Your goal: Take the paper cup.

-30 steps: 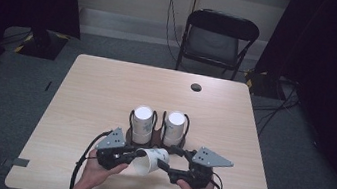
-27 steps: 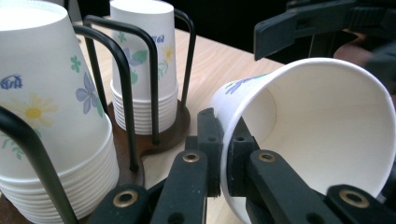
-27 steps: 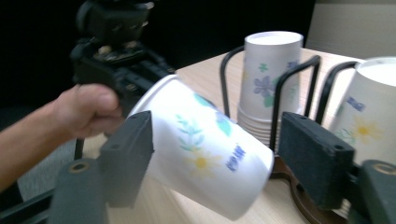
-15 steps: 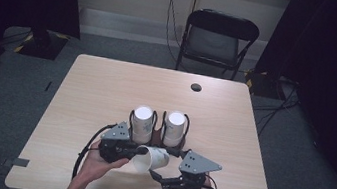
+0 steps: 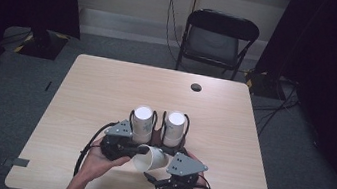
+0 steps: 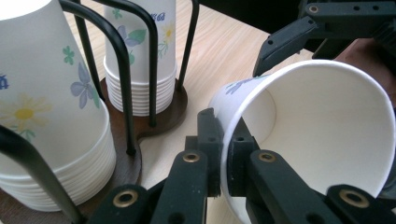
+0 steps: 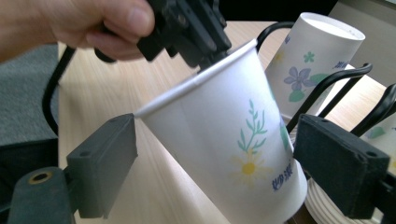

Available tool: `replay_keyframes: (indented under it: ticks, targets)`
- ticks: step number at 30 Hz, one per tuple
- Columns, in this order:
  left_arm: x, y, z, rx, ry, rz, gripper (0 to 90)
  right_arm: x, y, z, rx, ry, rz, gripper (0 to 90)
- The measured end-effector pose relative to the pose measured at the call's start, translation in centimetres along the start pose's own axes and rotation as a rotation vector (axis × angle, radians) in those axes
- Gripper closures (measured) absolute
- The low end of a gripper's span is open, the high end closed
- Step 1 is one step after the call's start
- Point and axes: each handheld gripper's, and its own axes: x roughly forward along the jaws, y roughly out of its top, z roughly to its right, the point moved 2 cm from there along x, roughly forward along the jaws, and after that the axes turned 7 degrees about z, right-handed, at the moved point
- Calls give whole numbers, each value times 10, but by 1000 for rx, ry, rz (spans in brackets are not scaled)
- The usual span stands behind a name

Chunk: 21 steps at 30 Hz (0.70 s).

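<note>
On the paper cup [image 6: 322, 126] rim, left tool [image 6: 223, 154] clamped; right tool [image 7: 215, 186] just opening, clear.

The white paper cup with a printed daisy and green sprig [image 7: 233, 154] carries small blue characters low on its wall beside the flower, too blurred to read. Blue lettering on the far stack of flowered white paper cups [image 6: 140, 51] is cut off and illegible.

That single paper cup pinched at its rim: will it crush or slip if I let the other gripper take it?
The paper cup looks thin-walled and empty, so likely very light and easy to dent. The left gripper holds it by a rim pinch alone, so it may pivot. The right gripper, its jaws just opened, straddles it without touching; close gently.
</note>
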Motion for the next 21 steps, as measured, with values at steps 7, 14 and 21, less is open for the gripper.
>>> replay_keyframes:
  ticks: [7, 14, 21]
  targets:
    - [2, 3, 2, -12, -27, -18, 879, 7, -8, 3, -26, -37, -49, 117]
    - [6, 4, 5, -8, -36, -45, 878, 16, -10, 0, -55, -45, -84, 136]
    - [13, 4, 8, -17, -48, -73, 877, 27, -10, -4, -110, -50, -125, 170]
